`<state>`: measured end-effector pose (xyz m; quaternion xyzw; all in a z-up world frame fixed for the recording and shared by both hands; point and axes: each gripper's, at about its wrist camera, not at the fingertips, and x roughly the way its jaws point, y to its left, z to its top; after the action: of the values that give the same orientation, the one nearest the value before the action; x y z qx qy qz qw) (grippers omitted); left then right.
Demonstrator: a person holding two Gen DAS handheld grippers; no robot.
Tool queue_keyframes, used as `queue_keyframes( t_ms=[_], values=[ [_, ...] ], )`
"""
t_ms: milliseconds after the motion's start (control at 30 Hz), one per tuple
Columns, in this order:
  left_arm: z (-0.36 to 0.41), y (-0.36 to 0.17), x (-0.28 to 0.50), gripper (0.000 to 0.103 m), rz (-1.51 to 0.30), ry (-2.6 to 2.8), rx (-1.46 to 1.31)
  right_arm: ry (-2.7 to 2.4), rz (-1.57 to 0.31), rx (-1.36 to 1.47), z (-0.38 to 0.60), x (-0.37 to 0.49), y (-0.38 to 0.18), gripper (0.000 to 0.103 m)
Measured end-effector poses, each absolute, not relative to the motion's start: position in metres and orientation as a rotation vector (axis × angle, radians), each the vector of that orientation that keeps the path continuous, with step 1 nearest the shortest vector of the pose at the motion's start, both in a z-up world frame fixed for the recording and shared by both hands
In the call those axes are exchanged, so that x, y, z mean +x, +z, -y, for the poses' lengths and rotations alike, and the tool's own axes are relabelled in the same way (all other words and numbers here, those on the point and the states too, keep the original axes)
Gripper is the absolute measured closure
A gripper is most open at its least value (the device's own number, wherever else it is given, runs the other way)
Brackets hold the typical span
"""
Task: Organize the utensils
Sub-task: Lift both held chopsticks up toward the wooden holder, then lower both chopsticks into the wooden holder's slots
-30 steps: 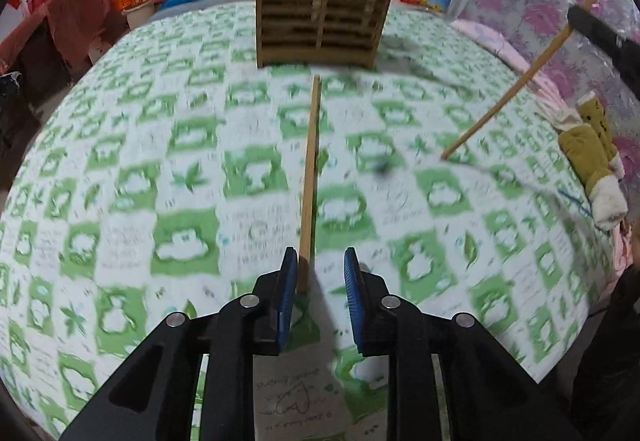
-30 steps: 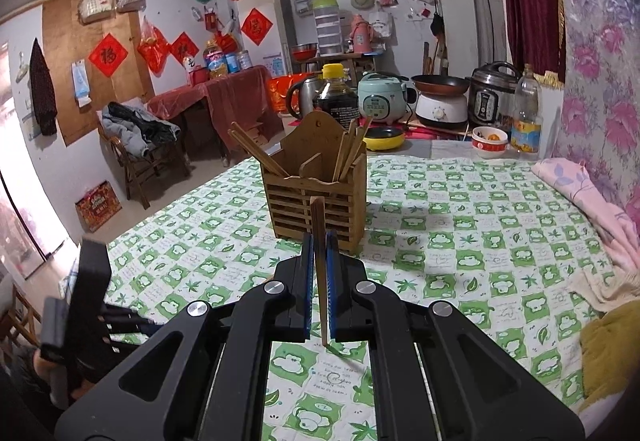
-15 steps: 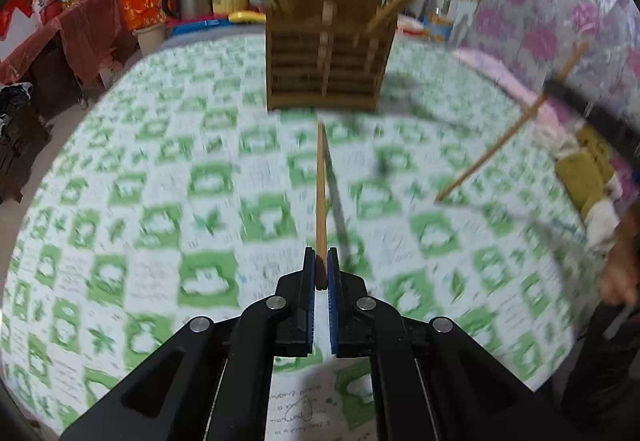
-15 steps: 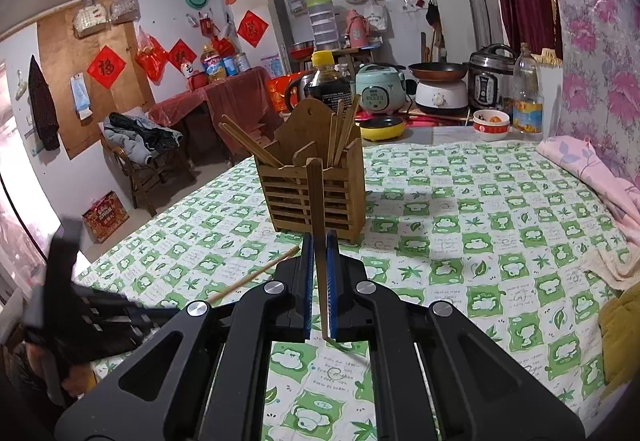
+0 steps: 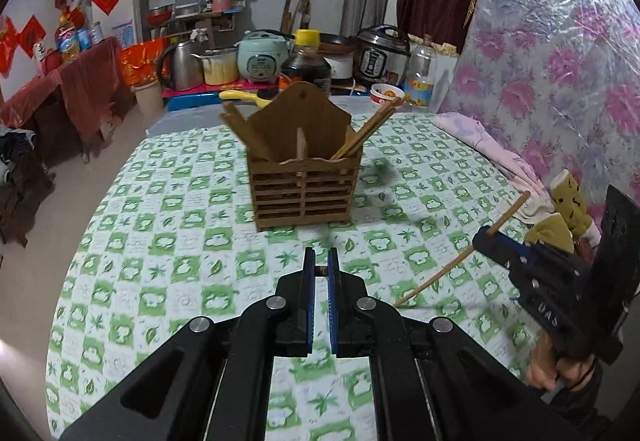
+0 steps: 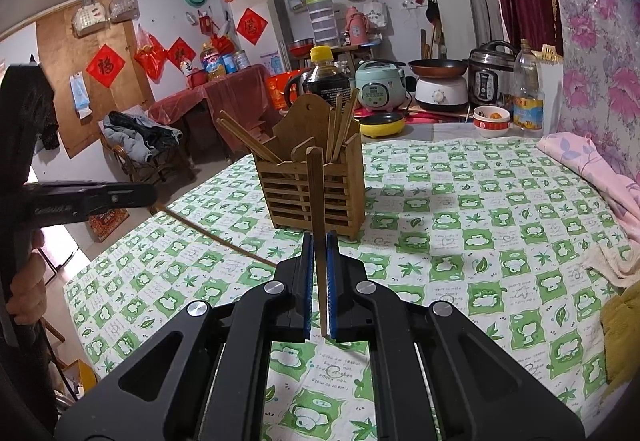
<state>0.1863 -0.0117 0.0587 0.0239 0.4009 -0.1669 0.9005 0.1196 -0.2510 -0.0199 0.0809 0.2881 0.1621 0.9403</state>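
Note:
A wooden slatted utensil holder [image 5: 306, 187] stands mid-table with several chopsticks in it; it also shows in the right wrist view [image 6: 314, 181]. My left gripper [image 5: 321, 265] is shut on a chopstick; only its end [image 5: 320, 271] shows between the pads, while the right wrist view shows the stick [image 6: 216, 237] slanting down over the table. My right gripper [image 6: 319, 253] is shut on another chopstick [image 6: 316, 201] that stands upright before the holder. The left wrist view shows that stick [image 5: 460, 265] held slanted above the cloth.
The table has a green-and-white checked cloth [image 5: 180, 241]. Pink and yellow-green cloths [image 5: 560, 209] lie at its right edge. A soy sauce bottle [image 6: 325, 81], rice cookers, a kettle and bowls stand behind the holder. A chair with clothes [image 6: 136, 145] stands at the left.
My left gripper closed on the chopstick lying on the table and lifted it, tilting up toward the holder. My right gripper kept its chopstick and moved a little nearer the holder.

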Motion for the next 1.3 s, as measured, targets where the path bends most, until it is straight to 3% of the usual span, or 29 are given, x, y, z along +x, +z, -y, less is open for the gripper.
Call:
queue_keyframes(
  t_ms=[433, 933, 1300],
  values=[
    [0.029, 0.041, 0.217, 0.097, -0.813, -0.323, 0.052, 0.312, -0.595, 0.185, 0.264, 0.131, -0.023, 0.096],
    [0.027, 0.167, 0.231, 0.097, -0.522, -0.235, 0.052, 0.345, -0.316, 0.14, 0.23, 0.182, 0.097, 0.096],
    [0.02, 0.142, 0.281, 0.097, -0.541, -0.175, -0.017, 0.257, -0.234, 0.149, 0.213, 0.247, 0.1, 0.097]
  ],
)
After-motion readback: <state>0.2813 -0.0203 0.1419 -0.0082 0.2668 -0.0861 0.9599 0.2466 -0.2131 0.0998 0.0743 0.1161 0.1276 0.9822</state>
